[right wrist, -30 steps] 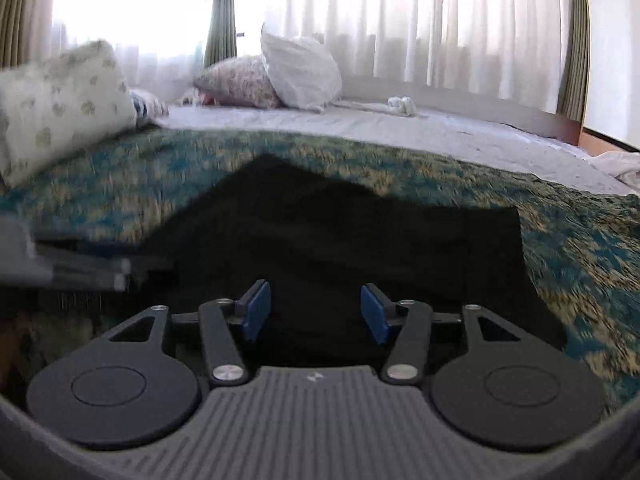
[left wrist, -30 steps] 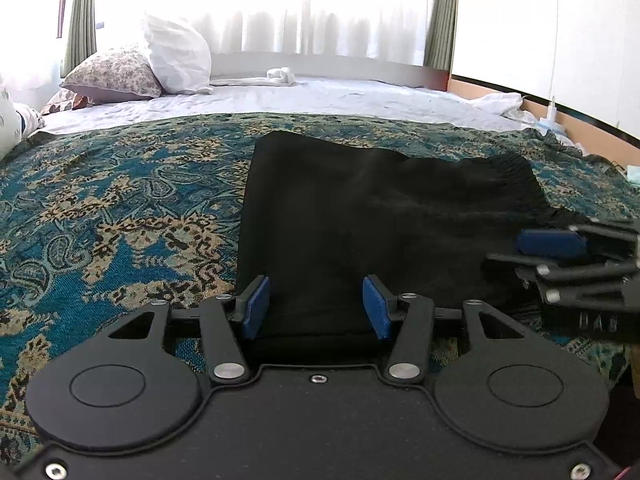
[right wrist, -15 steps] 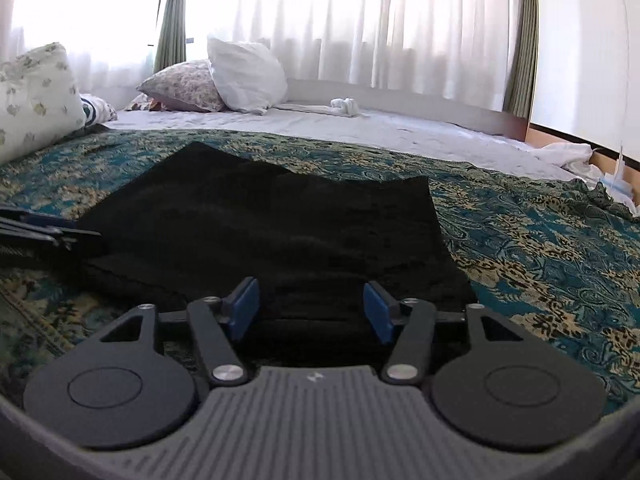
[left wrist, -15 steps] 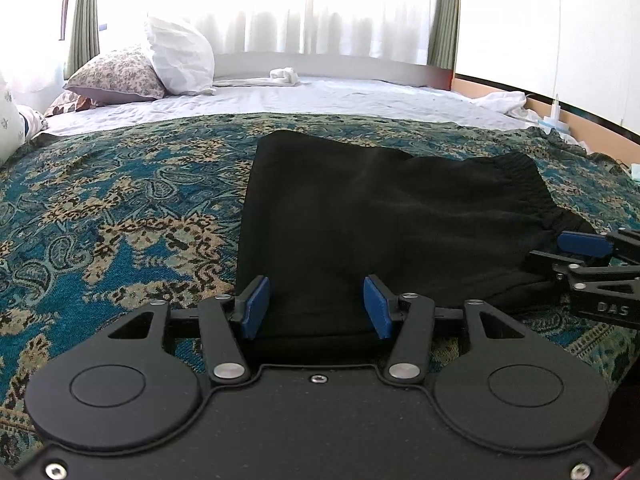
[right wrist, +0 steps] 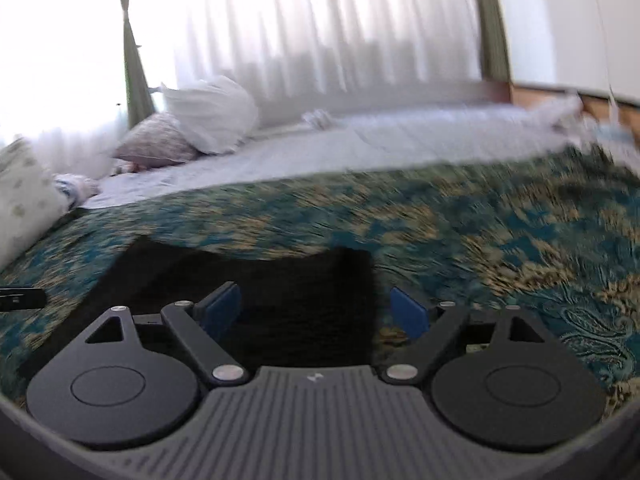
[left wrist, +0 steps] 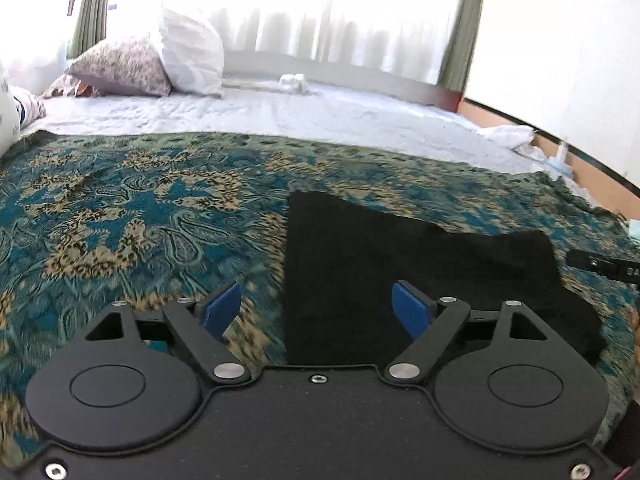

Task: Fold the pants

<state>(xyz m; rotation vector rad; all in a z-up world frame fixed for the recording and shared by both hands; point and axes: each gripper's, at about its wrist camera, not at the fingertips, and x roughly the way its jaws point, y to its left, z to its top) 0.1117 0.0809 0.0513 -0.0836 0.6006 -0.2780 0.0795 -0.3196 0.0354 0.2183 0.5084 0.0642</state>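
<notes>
On the bed's patterned blue bedspread (left wrist: 132,216) lie the folded black pants (left wrist: 404,272), flat, right of centre in the left wrist view. The left tongs (left wrist: 318,310) have just been opening; their blue pads stand wide apart, gripping nothing, above the pants' near left edge. The right tongs (right wrist: 318,308) have likewise just been opening and grip nothing, over the pants' (right wrist: 256,284) near right edge.

The pants (left wrist: 420,280) are showing matt black cloth. The bedspread (left wrist: 140,216) is presenting woven patterned cloth. The left hand-held gripper (left wrist: 316,310) is displaying matt black plastic, blue pads (left wrist: 410,310) and shiny metal pins.
</notes>
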